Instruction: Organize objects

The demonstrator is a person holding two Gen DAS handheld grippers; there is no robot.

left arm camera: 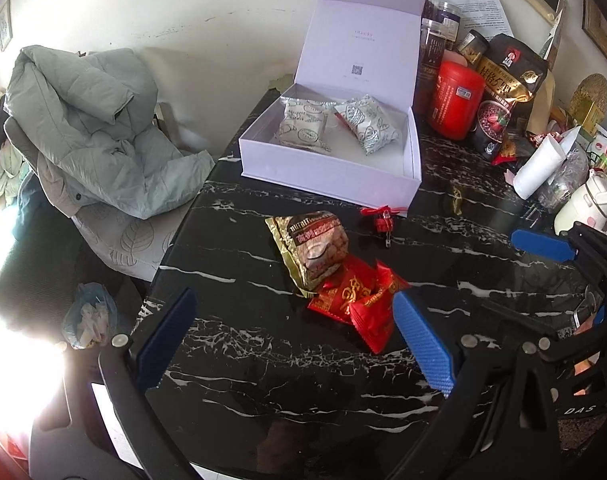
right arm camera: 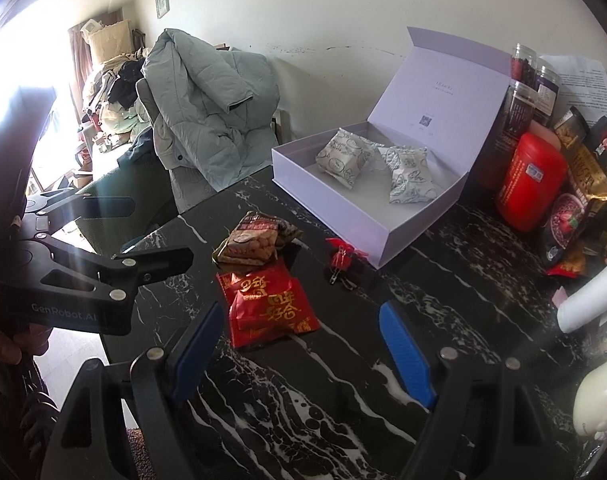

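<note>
An open pale lilac box [left arm camera: 335, 178] [right arm camera: 367, 220] sits on the black marble table [left arm camera: 263, 360] [right arm camera: 303, 400] with two silver-patterned snack packs [left arm camera: 303, 122] [right arm camera: 343, 156] inside. In front of it lie a gold-brown snack bag [left arm camera: 313, 246] [right arm camera: 255, 240], red packets [left arm camera: 355, 300] [right arm camera: 267, 304] and a small red ornament [left arm camera: 383, 220] [right arm camera: 341, 256]. My left gripper [left arm camera: 295, 340] hovers open just short of the red packets, nothing between its blue fingers. My right gripper [right arm camera: 299, 348] is open too, close to the red packets, empty.
A red canister [left arm camera: 457, 98] [right arm camera: 531, 178], jars and food bags crowd the table's right back. A white paper roll [left arm camera: 539, 168] [right arm camera: 591, 300] and a cream pot [left arm camera: 583, 208] stand at the right edge. A grey-green jacket [left arm camera: 95, 128] [right arm camera: 211, 108] lies over a chair on the left.
</note>
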